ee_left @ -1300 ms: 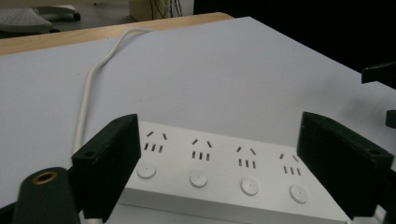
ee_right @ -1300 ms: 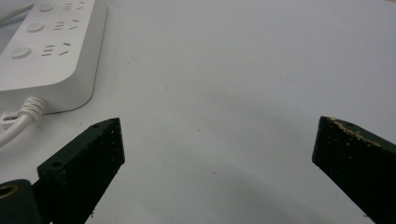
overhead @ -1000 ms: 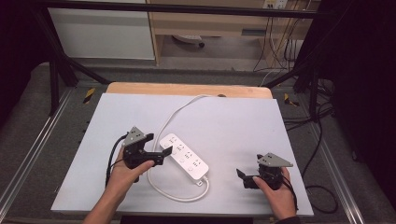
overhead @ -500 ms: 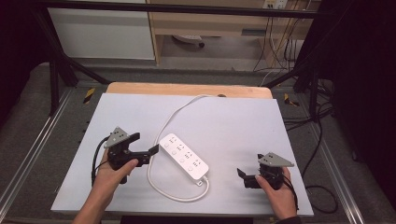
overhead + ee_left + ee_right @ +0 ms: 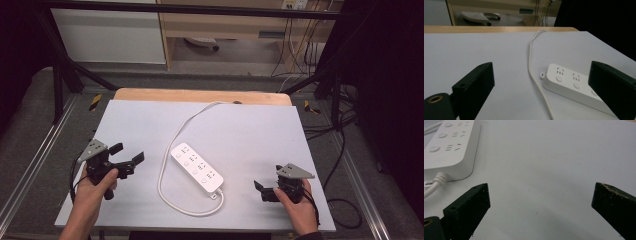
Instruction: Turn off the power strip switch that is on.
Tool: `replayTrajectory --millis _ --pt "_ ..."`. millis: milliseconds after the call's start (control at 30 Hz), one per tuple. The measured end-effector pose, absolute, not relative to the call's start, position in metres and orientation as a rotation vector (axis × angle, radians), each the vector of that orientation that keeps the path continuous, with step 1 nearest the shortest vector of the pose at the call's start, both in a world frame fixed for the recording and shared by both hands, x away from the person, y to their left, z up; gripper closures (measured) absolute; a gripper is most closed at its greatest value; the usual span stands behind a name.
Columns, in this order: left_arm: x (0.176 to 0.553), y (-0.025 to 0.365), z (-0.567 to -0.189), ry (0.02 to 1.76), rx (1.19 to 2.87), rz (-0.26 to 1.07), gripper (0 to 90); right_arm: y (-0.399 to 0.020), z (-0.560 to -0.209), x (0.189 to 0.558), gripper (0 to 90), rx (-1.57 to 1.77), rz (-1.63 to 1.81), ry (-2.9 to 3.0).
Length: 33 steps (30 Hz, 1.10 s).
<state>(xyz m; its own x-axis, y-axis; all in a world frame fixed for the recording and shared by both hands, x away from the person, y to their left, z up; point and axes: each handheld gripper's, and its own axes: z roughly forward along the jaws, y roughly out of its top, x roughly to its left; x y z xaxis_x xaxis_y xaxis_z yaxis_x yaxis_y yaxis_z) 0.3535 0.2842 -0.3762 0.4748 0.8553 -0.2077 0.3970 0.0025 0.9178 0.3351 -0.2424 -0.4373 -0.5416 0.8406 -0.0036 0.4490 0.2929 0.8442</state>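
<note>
Fingers of the left gripper (image 5: 127, 155) stand wide apart and hold nothing, aimed across the counter (image 5: 250, 130) toward the white power strip (image 5: 197, 167); in the left gripper view the strip (image 5: 576, 87) sits just ahead and to one side, near one finger and not between the two, which reads as an approach lined up but no grasp made. The right gripper (image 5: 262, 190) has its fingers spread wide as well, empty, low over the bare surface near the counter's front edge, just beside the strip's cord end; in the right gripper view that end of the strip (image 5: 449, 147) lies off to one side. The strip lies diagonally at the middle of the counter, flat, sockets up, likely so both hands can reach an end each. Its white cord (image 5: 167, 165) loops from the near end round the front, runs along the strip's left side, then heads to the back edge. No brand or lettering can be read; round buttons and socket slots are the only marks on it.
</note>
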Motion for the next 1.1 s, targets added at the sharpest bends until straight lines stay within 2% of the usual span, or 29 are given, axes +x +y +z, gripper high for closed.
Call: replayTrajectory --millis 400,1100 --pt "0.342 0.316 -0.381 1.161 1.573 0.526 5.3 -0.241 -0.438 0.335 2.3 1.154 1.158 2.121" --pt "0.331 0.329 -0.398 1.181 1.651 0.497 5.2 -0.240 -0.439 0.336 2.3 1.153 1.149 2.125"
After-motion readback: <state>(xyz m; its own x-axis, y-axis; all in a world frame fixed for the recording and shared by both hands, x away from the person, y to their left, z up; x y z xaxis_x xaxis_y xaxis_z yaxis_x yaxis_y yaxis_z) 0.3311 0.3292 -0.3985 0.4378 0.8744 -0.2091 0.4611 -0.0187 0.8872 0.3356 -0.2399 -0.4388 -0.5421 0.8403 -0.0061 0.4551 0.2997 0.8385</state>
